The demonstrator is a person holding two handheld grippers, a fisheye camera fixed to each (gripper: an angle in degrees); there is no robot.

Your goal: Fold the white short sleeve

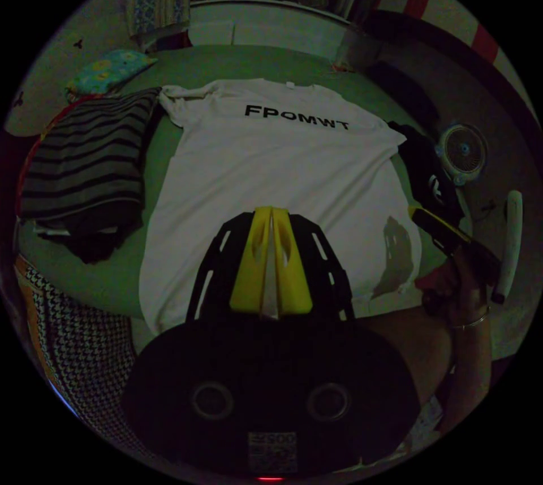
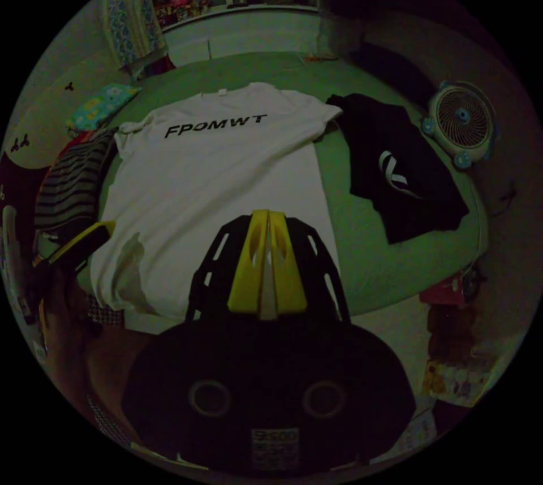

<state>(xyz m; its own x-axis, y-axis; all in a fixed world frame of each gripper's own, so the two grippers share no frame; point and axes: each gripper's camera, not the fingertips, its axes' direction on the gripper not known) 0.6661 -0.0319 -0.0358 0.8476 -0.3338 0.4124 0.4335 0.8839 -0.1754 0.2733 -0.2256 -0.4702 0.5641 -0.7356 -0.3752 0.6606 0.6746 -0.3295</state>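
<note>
My left gripper (image 1: 271, 259) and right gripper (image 2: 268, 259), jaws closed and empty, hover before the flat-spread white short sleeve (image 1: 271, 180), ready for folding.

My short sleeve shirt (image 1: 271, 168) flat on bed (image 1: 226, 64) middle; striped pile (image 1: 85, 163) at left edge, dark shirt (image 2: 396, 174) right, fan (image 2: 461, 123) beyond it.
</note>
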